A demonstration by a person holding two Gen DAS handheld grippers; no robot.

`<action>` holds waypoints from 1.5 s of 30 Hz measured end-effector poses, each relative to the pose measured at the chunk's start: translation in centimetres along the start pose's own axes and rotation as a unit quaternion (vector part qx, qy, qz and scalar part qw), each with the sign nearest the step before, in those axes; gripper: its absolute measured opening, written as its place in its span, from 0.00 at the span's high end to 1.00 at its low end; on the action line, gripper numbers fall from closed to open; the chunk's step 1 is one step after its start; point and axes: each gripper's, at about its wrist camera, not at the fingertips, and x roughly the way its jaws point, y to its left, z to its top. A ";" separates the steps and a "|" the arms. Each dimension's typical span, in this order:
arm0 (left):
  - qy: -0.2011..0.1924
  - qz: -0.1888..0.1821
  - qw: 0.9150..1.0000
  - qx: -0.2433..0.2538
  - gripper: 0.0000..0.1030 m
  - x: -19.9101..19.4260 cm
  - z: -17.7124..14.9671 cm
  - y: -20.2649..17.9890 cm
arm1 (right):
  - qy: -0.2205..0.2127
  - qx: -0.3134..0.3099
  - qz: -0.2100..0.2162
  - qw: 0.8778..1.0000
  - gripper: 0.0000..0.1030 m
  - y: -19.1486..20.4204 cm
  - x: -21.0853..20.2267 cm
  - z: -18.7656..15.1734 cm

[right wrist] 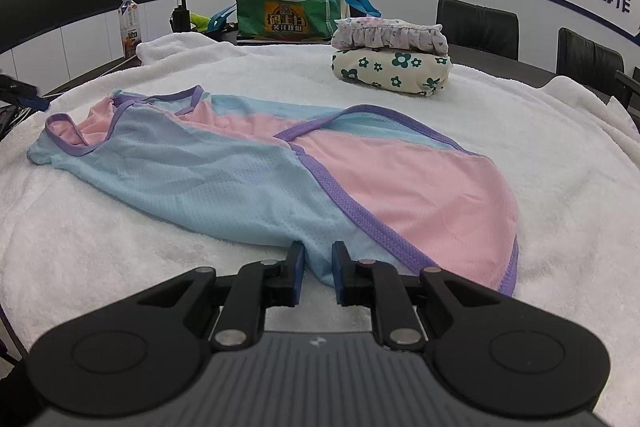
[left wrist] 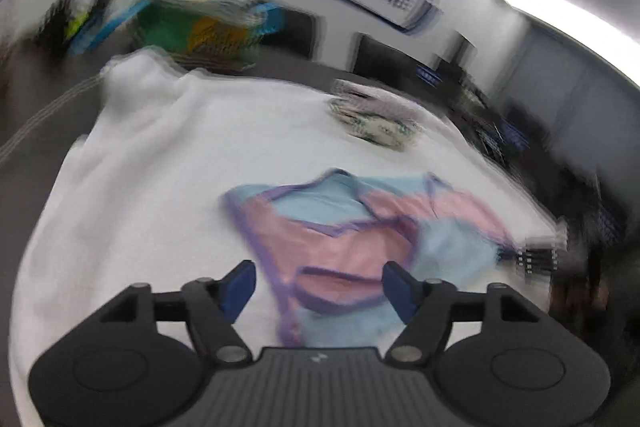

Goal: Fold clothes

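Observation:
A pink and light-blue sleeveless garment with purple trim (right wrist: 256,171) lies spread on a white towel (right wrist: 540,131). My right gripper (right wrist: 318,267) sits at its near hem with the jaws narrowed around a fold of the blue fabric. In the blurred left wrist view the same garment (left wrist: 352,227) lies rumpled ahead. My left gripper (left wrist: 320,285) is wide open above its near edge and holds nothing.
Two folded garments, a frilly floral one on a cream flower-print one (right wrist: 392,63), sit at the back of the towel, also in the left wrist view (left wrist: 376,123). A green bag (right wrist: 288,15), a milk carton (right wrist: 130,23) and black chairs (right wrist: 476,23) stand beyond.

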 end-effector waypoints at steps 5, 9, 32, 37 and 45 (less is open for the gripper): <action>0.091 0.021 0.993 0.075 0.84 4.1 -0.9 -1.9 | -0.005 -0.001 -0.002 1.000 0.87 0.0 -0.2 -0.1; 0.095 0.028 0.995 -0.032 0.98 5.0 -0.7 0.9 | -0.012 -0.008 -0.003 1.000 0.87 -0.3 -0.8 -0.3; 0.092 0.063 0.970 0.218 0.44 6.3 -1.9 -6.6 | -0.034 -0.117 -0.007 0.993 0.66 -2.2 -2.8 -1.1; 0.105 0.047 0.974 0.197 0.97 5.5 -1.2 -4.7 | -0.025 -0.098 0.034 0.994 0.88 -3.6 -1.2 -0.7; 0.089 0.033 0.975 0.201 1.00 2.4 -2.8 -6.1 | -0.048 -0.096 0.055 0.993 0.98 -3.6 -3.6 -0.8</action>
